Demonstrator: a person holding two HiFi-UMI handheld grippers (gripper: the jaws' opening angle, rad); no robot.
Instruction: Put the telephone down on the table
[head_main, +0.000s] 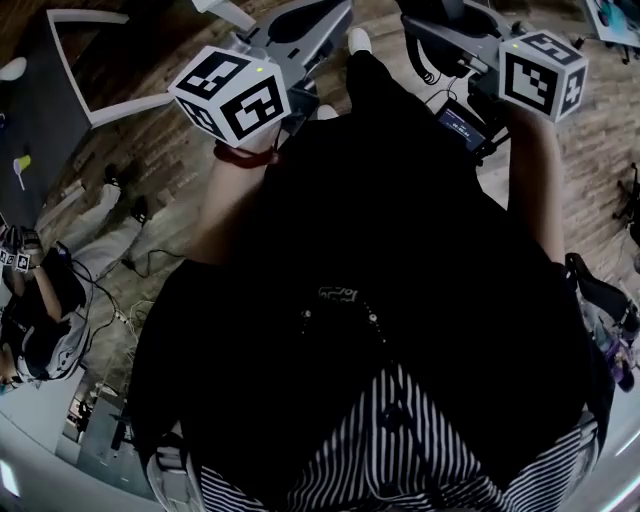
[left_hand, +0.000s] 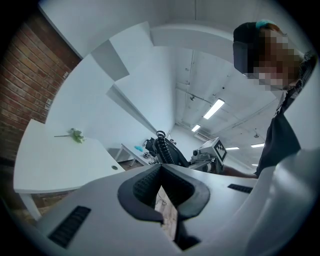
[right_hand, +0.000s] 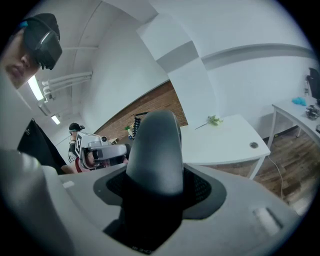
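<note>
Clamped in the right gripper (right_hand: 157, 186): the telephone (right_hand: 154, 142), a grey rounded handset standing up between the jaws, pinched from both sides. Held up in the air, away from the table (right_hand: 225, 144) and touching it nowhere, with the black coiled cord (left_hand: 161, 144) rising off it. Left gripper (left_hand: 162, 192): jaws a little apart, gripping nothing, only wooden floor seen through the gap. Raised as well, beside the right one and equally clear of the table.

Judging by that, not down yet. Left to do, by the task sentence:
- carry the telephone over to the table
- lower it until it rests on the white top
- ease the jaws off

No container anywhere in view, so nothing to tell of contents. On the table only a small green sprig (right_hand: 214, 120) near the far edge and a round cable hole (right_hand: 253, 145) near one corner.
</note>
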